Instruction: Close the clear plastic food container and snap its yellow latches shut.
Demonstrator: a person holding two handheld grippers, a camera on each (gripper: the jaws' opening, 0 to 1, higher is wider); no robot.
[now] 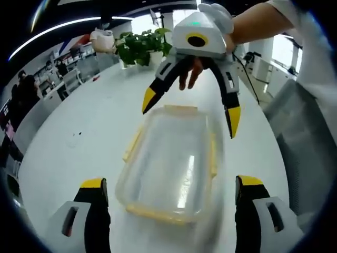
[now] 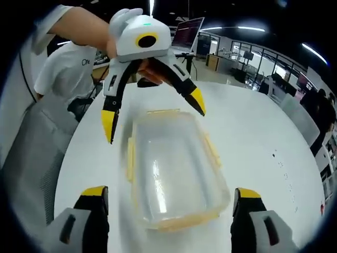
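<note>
A clear container [image 1: 171, 163] with its lid on is seen lying on a white table [image 1: 79, 132], midway between the two grippers, which face each other. The left gripper [image 1: 171, 190] is held with jaws spread wide at one short end, the right gripper [image 2: 168, 197] likewise at the other. Nothing is gripped. Yellow latches [image 2: 130, 158] are seen along the container's sides.

White round table [image 1: 95, 132], potted green plant [image 1: 141, 46] at its far edge, open laptop [image 2: 187, 35] beyond.
</note>
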